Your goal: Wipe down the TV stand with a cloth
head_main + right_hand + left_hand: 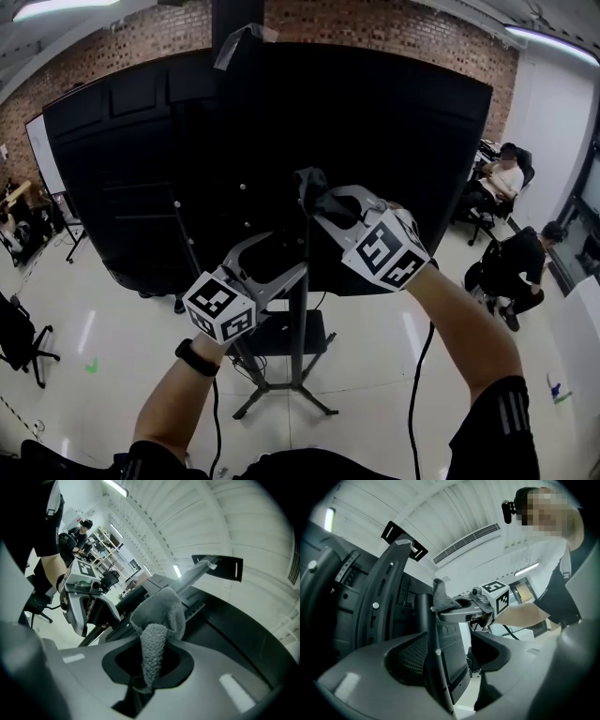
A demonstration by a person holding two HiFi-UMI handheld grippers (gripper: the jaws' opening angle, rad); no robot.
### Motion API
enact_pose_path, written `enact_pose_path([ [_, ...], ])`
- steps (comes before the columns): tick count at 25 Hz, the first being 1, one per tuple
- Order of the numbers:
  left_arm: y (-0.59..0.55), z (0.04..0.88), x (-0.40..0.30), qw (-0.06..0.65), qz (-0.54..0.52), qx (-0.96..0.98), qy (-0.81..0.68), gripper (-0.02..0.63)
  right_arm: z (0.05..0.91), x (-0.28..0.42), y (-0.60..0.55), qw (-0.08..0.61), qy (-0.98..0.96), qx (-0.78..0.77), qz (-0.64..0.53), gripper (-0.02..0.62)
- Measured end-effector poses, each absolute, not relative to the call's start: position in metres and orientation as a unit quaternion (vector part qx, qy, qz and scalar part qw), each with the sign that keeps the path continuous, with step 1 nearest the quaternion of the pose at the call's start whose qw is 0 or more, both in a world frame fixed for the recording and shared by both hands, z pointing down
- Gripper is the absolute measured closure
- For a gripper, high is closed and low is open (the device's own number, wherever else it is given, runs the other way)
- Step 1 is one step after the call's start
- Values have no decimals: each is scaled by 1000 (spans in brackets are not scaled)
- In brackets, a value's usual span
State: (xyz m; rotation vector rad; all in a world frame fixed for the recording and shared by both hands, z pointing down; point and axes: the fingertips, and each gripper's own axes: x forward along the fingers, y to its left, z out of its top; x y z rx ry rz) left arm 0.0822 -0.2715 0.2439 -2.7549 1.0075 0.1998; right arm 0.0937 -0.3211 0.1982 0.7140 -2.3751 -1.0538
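The black TV (141, 169) shows its back, mounted on a stand with a dark pole (298, 328). My right gripper (323, 211) is shut on a grey cloth (314, 187), held up against the TV's back near the pole's top. In the right gripper view the cloth (157, 616) stands bunched out of the closed jaws of my right gripper (143, 686). My left gripper (281, 267) is lower, its jaws open on either side of the pole (429, 634), which lies against one jaw. The left gripper view shows my left gripper (450, 653) and, above it, the cloth (440, 597).
The stand's feet (281, 394) spread over a glossy pale floor. Two people sit on chairs at the right (511, 262) (502, 178). An office chair (19, 337) is at the left, with a whiteboard (42, 150) and a brick wall behind.
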Motion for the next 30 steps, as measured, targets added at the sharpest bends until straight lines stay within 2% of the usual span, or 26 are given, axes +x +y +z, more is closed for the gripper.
enact_pose_path([
  [12, -269, 272, 77, 81, 63, -928, 357, 291, 263, 79, -306, 232, -892, 199, -332, 548],
  [22, -269, 304, 75, 54, 55, -929, 362, 291, 281, 86, -308, 192, -918, 204, -281, 548],
  [30, -276, 339, 73, 28, 43, -931, 362, 291, 338, 80, -309, 230, -920, 179, -261, 548],
])
